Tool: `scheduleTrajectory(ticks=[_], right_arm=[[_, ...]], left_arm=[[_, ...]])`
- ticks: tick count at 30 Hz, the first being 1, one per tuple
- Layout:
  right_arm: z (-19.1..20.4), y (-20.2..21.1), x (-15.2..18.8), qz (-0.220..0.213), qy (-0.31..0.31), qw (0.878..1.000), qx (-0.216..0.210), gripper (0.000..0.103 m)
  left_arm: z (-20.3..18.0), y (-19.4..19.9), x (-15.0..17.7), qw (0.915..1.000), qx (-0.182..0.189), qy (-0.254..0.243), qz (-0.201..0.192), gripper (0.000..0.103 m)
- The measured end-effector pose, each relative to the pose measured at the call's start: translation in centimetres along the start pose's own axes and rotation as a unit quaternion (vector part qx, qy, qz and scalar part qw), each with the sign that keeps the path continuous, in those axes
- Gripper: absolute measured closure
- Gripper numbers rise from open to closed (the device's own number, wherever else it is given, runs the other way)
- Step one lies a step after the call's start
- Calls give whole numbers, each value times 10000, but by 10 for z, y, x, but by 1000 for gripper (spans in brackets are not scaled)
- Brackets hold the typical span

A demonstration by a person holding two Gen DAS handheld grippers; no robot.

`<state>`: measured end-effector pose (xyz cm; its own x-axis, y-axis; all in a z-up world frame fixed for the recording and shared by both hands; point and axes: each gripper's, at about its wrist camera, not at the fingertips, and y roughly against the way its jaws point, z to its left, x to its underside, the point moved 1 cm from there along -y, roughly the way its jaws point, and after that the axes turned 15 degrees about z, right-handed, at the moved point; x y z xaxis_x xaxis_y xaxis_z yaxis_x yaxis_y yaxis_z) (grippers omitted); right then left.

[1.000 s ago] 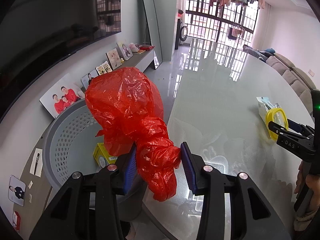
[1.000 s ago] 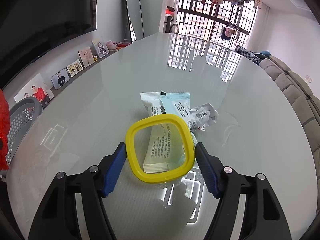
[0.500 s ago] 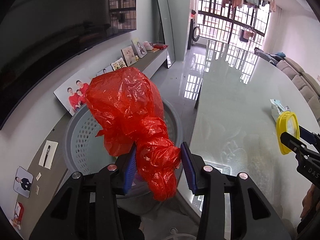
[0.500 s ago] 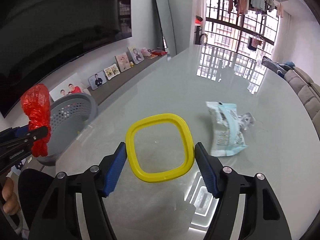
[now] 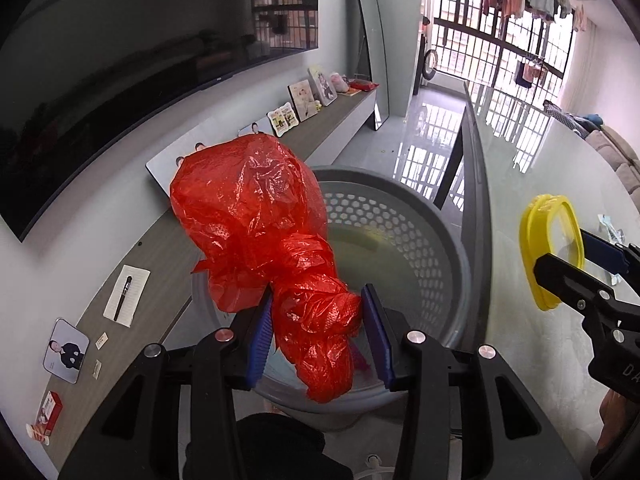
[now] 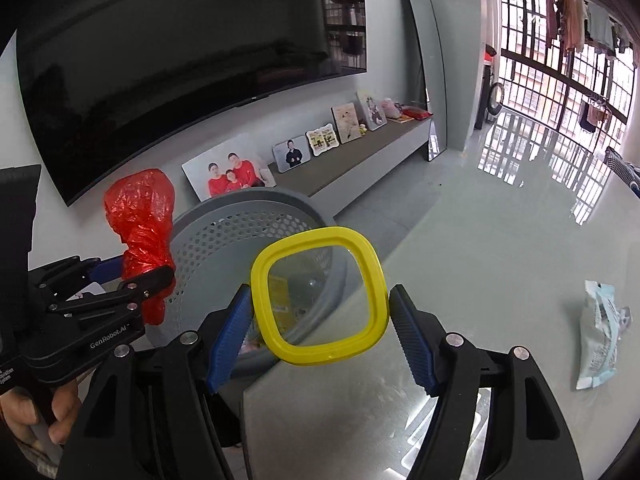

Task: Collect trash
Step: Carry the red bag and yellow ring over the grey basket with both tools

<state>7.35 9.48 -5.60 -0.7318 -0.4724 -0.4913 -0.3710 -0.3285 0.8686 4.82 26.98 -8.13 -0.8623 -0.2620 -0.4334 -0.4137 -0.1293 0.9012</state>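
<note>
My left gripper (image 5: 318, 332) is shut on a crumpled red plastic bag (image 5: 256, 224) and holds it over the grey perforated basket (image 5: 440, 240) beside the table. The bag (image 6: 140, 216) and the left gripper (image 6: 132, 280) also show in the right wrist view, at the basket's left rim. My right gripper (image 6: 320, 328) is shut on a yellow-rimmed clear lid (image 6: 320, 292), held above the table's edge next to the basket (image 6: 224, 236). The lid (image 5: 550, 248) shows at the right of the left wrist view. Some trash lies inside the basket.
Pale blue wrappers (image 6: 600, 332) lie on the glass table (image 6: 500, 264) to the right. A low shelf with photo frames (image 6: 292, 154) runs along the wall under a large TV (image 6: 160, 60). A mirror (image 6: 424, 64) leans at the far end.
Both grippers have swung left, away from the table. The red bag now hangs over the basket. The yellow lid has left the wrappers and come to the table's edge by the basket.
</note>
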Motion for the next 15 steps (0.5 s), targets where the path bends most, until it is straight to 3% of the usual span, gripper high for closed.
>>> scheduleTrajectory(ticks=[8,15], right_arm=[[22,-38,-32,239,220,9993,-161,36],[24,-56,-38,391,319,9985,-190,36]], left_arm=[[19,-27,-14,9998,-50,62,161,61],[28,-45,-20,9994,32,101,317,59]])
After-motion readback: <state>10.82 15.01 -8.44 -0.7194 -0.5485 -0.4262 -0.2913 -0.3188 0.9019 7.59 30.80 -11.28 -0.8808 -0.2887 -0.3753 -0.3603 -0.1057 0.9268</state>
